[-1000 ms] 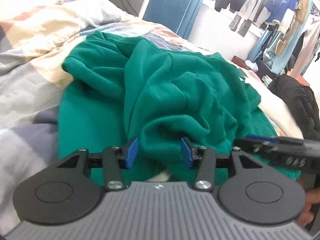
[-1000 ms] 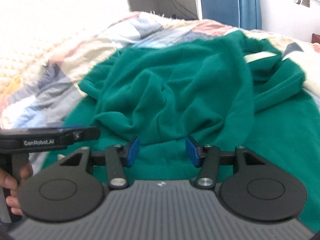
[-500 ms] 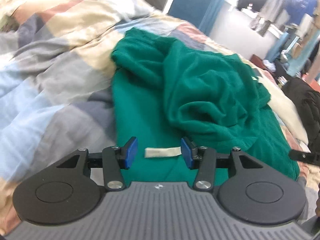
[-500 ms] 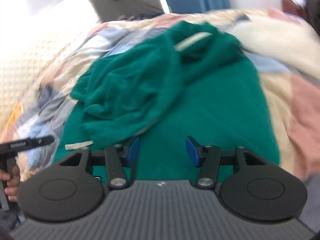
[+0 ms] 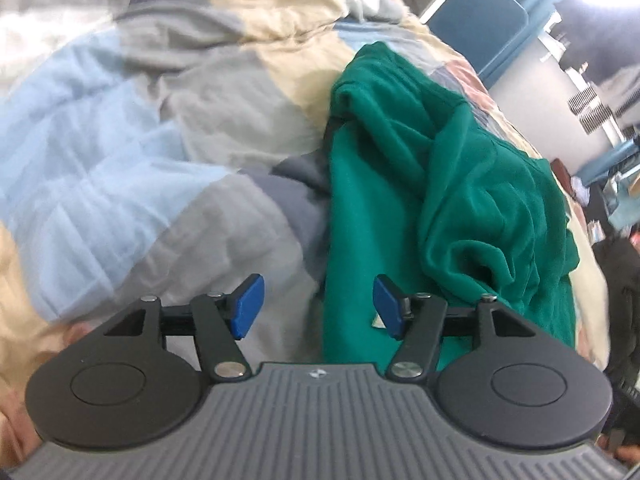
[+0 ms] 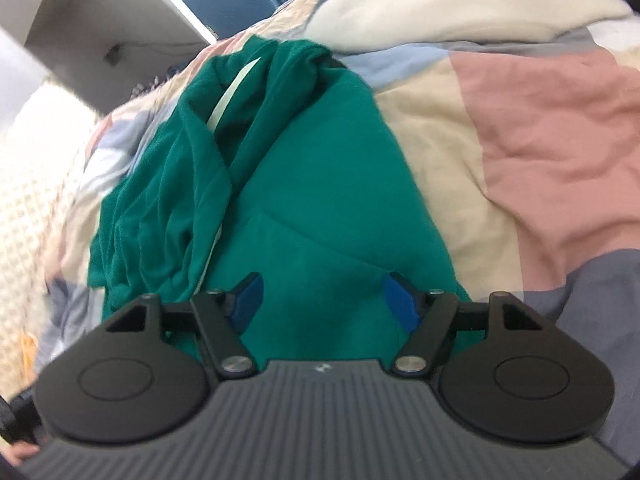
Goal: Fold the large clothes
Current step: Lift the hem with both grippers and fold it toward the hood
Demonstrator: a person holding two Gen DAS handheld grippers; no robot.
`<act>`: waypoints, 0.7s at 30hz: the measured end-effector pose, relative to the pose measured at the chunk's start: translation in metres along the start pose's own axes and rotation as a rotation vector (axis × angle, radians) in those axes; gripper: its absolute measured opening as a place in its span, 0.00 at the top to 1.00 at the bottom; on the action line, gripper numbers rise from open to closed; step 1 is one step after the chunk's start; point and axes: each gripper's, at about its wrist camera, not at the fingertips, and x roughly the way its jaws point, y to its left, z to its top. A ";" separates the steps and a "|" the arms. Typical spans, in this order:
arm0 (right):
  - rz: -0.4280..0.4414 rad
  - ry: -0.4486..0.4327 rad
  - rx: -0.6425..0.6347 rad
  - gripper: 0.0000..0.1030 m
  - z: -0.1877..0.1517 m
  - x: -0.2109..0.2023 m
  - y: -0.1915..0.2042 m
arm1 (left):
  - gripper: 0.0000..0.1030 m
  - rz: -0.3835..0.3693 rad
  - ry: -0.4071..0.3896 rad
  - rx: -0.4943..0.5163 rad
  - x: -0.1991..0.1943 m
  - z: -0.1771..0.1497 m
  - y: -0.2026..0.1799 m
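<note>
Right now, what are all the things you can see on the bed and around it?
Green garment: one, teal green, crumpled on the quilt with a flat part nearest the cameras.
White strip: one, pale, among the garment's far folds.
Quilt: one, patchwork of blue, grey, cream and pink, under the garment.
Blue panel: one, upright past the bed.
Hanging clothes: several, blurred, far right.
Left gripper: one, black with blue pads, jaws opening, over the garment's edge.
Right gripper: one, same colours, jaws opening, over flat green cloth.

We've got both tilted down: left gripper (image 5: pixel 316 306) jaws opening, nothing pinched between the blue pads (image 5: pixel 249 306). Right gripper (image 6: pixel 326 300) same, jaws opening, pads (image 6: pixel 402 300) clear of any grip.
</note>
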 end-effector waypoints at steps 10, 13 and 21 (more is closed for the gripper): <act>-0.099 -0.038 0.092 0.19 0.029 -0.003 -0.033 | 0.36 -0.075 0.152 -0.027 0.038 -0.007 -0.009; -0.041 0.069 0.188 0.19 0.033 0.016 -0.054 | 0.36 -0.081 0.209 -0.069 0.051 -0.011 -0.008; 0.224 0.191 0.240 0.16 0.022 0.027 -0.047 | 0.37 -0.208 0.313 -0.101 0.063 -0.018 -0.015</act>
